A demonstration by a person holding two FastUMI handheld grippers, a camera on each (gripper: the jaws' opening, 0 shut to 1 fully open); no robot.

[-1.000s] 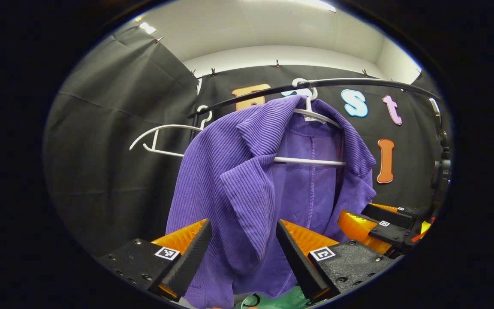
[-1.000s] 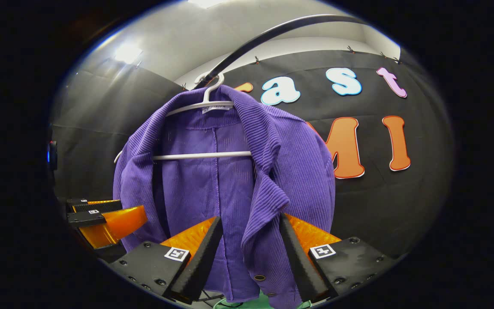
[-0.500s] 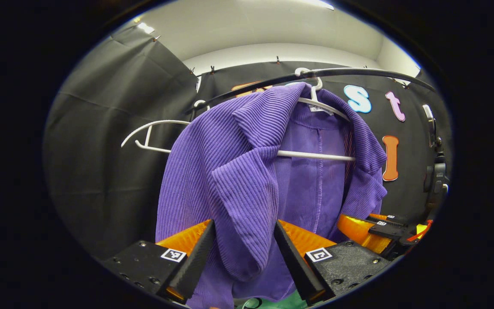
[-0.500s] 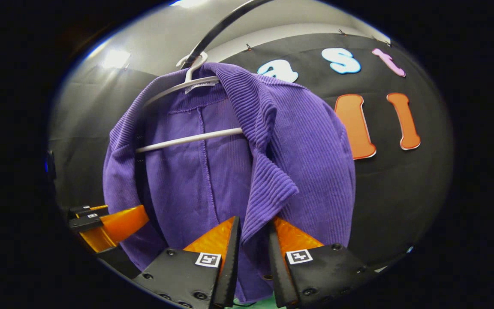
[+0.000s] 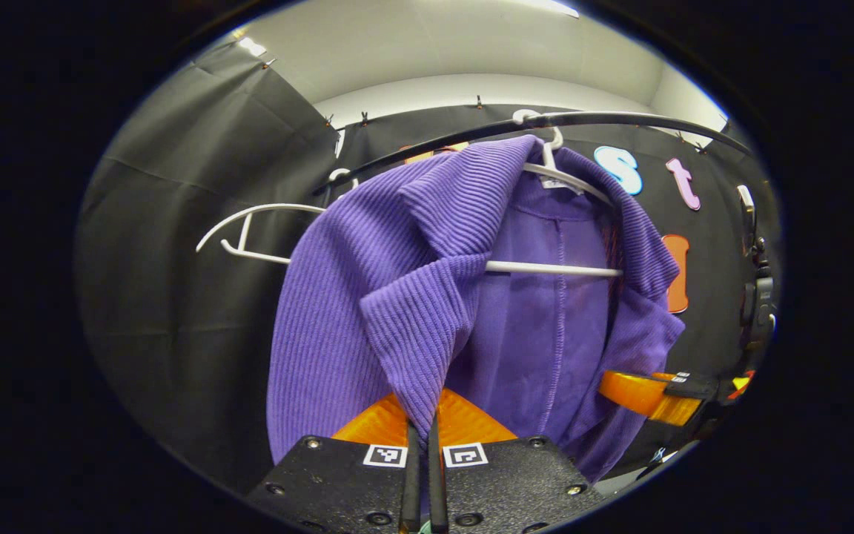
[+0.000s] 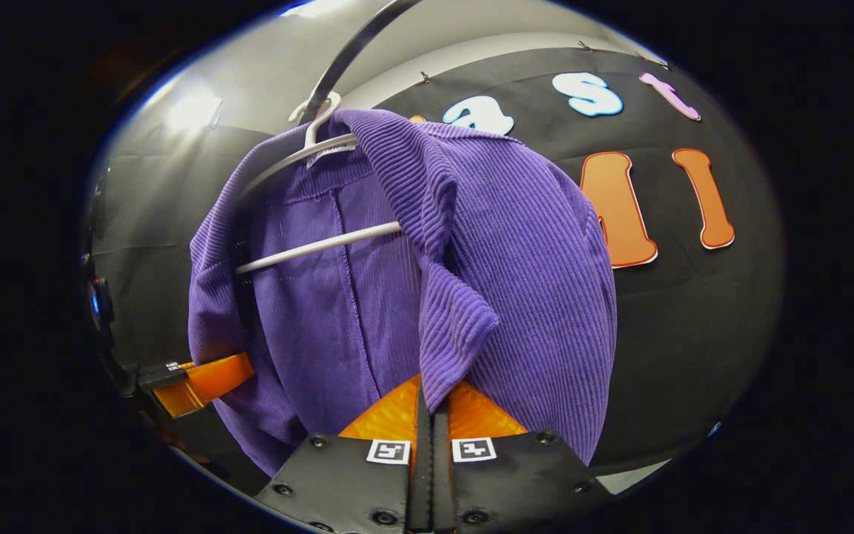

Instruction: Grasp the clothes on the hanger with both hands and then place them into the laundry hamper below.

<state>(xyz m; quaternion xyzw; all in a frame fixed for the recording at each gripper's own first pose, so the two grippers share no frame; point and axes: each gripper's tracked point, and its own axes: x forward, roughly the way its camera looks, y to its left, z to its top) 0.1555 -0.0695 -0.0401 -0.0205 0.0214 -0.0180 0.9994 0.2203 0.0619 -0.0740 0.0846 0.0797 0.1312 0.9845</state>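
A purple ribbed jacket [image 5: 368, 282] [image 6: 516, 252] hangs open on a white hanger [image 5: 553, 268] [image 6: 316, 248] hooked over a dark curved rail [image 5: 620, 120] [image 6: 353, 55]. My left gripper [image 5: 421, 434] is shut on the jacket's front lapel edge in the left gripper view. My right gripper [image 6: 431, 411] is shut on the other front lapel edge in the right gripper view. Each view also shows the other gripper farther off, the right gripper [image 5: 649, 391] at the jacket's far side and the left gripper [image 6: 197, 377] at the lower left.
An empty white hanger [image 5: 249, 230] hangs on the same rail to the left of the jacket. Black cloth walls [image 5: 175, 259] close in the booth behind and beside the rail. The pale ceiling [image 5: 457, 52] is overhead.
Both grippers went from open to shut on the jacket's front edges, the right first and then the left. The hanger has tilted and the green thing below left the views.
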